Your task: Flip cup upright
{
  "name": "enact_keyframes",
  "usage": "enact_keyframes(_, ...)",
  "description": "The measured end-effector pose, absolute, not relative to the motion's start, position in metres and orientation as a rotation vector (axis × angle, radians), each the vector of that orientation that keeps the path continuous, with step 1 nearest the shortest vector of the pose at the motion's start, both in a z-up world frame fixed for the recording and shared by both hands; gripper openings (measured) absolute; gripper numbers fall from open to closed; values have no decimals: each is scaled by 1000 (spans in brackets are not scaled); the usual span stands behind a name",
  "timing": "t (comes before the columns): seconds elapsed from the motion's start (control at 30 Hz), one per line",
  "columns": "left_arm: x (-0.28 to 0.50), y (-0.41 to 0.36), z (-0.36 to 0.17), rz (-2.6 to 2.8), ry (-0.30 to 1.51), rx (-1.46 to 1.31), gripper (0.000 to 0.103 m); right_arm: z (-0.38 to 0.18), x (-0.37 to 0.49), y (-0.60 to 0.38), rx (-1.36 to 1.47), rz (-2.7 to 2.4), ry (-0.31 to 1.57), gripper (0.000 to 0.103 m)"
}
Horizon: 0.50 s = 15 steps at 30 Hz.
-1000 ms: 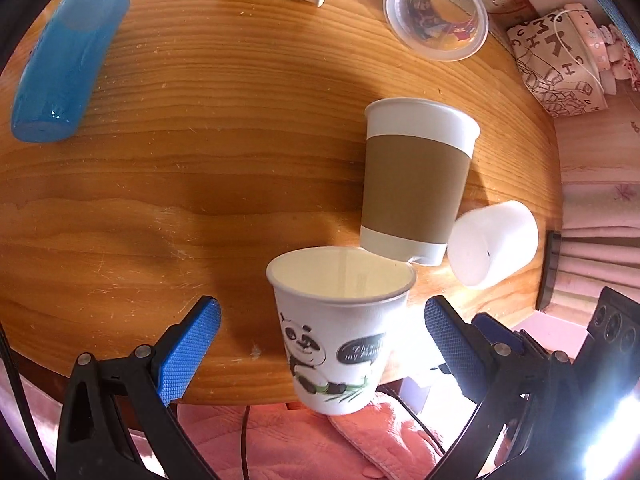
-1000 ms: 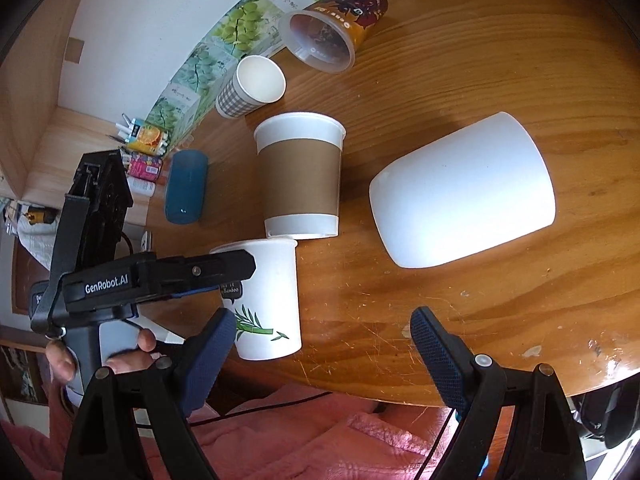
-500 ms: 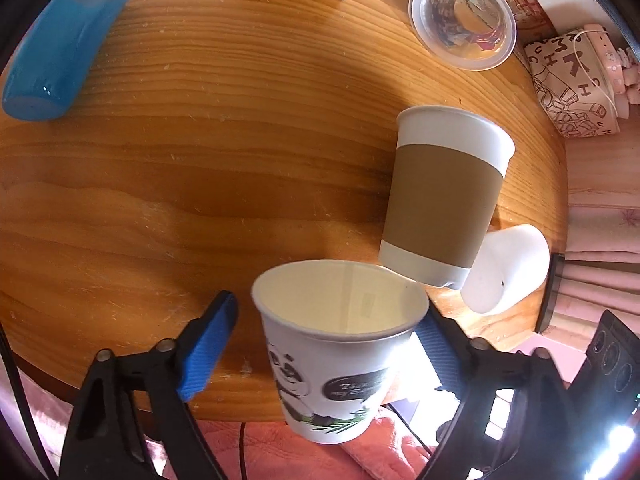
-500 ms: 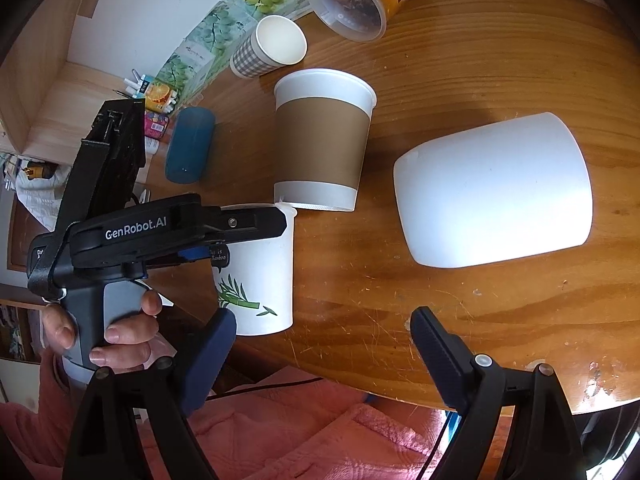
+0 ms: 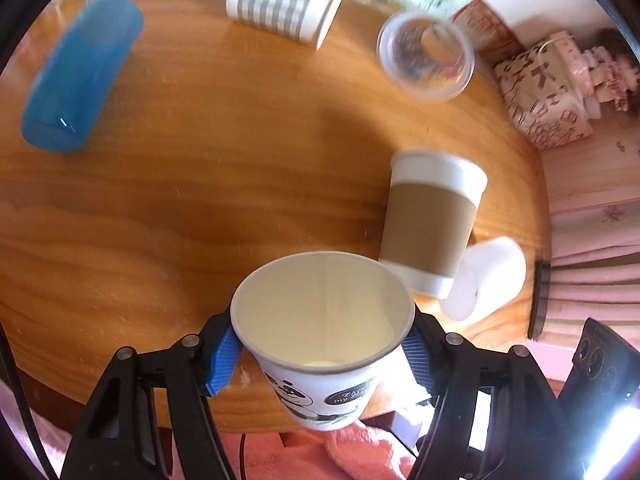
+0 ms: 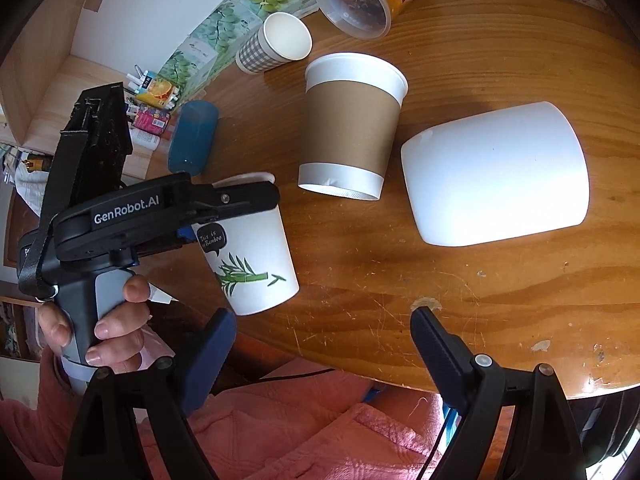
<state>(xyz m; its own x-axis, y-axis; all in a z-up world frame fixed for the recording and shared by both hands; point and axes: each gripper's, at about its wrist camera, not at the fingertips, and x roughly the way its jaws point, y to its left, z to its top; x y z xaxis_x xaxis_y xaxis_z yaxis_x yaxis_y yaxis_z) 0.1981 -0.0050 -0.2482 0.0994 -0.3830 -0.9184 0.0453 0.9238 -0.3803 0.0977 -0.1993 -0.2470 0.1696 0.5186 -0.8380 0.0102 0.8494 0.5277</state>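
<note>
My left gripper (image 5: 322,354) is shut on a white panda-print paper cup (image 5: 324,320), mouth up, at the table's near edge. In the right wrist view the same cup (image 6: 256,264) is held tilted, its base just above the wood. A brown-sleeved paper cup (image 6: 352,128) stands upside down behind it. A large white cup (image 6: 496,176) lies on its side to the right. My right gripper (image 6: 324,340) is open and empty, low over the near table edge, between the panda cup and the white cup.
A blue tumbler (image 5: 80,76), a grey checked cup (image 5: 284,4) and a clear plastic tub (image 5: 426,56) lie on their sides at the far part of the round wooden table (image 5: 200,184). A patterned bag (image 5: 544,96) sits off the right edge. Pink cloth (image 6: 280,416) is below.
My left gripper has closed on the panda cup and lifted and tilted it. The right gripper has stayed open and drawn slightly nearer.
</note>
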Motion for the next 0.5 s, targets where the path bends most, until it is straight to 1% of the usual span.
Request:
enact_keyframes(0.2, 193, 8, -231, -295, 1259, -252, 72, -243, 91, -196, 450, 368, 1355, 90)
enact_keyframes(0.3, 189, 5, -226, -272, 1168, -187, 72, -241, 88, -195, 437, 362, 1352, 90)
enact_keyframes(0.5, 184, -6, -230, -259, 1112, -138, 72, -240, 83, -193, 415, 358, 1350, 90)
